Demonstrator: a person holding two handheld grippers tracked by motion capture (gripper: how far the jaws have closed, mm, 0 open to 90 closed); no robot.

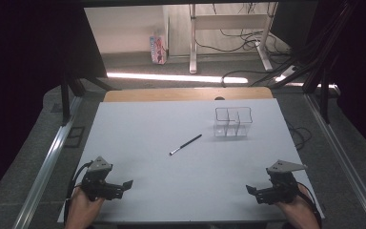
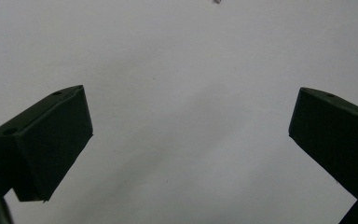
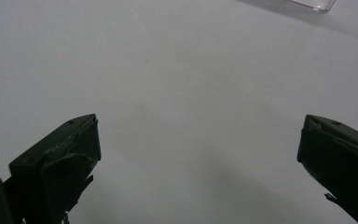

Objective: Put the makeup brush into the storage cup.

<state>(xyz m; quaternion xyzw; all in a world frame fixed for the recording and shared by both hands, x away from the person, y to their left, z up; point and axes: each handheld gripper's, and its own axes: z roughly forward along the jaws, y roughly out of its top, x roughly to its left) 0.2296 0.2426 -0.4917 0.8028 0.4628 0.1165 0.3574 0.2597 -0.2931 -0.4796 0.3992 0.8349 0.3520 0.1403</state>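
A pale grey sheet covers the wooden table (image 1: 124, 143), with grey carpet, desk legs and loose cables beyond its far edge. At the near left corner, the left gripper (image 1: 119, 185) rests wide open, holding nothing. A slim black brush with a silver tip (image 1: 186, 144) lies mid-table. Farther right stands a clear plastic 3-compartment organiser (image 1: 233, 121). The right gripper (image 1: 256, 192) gapes equally wide, empty.
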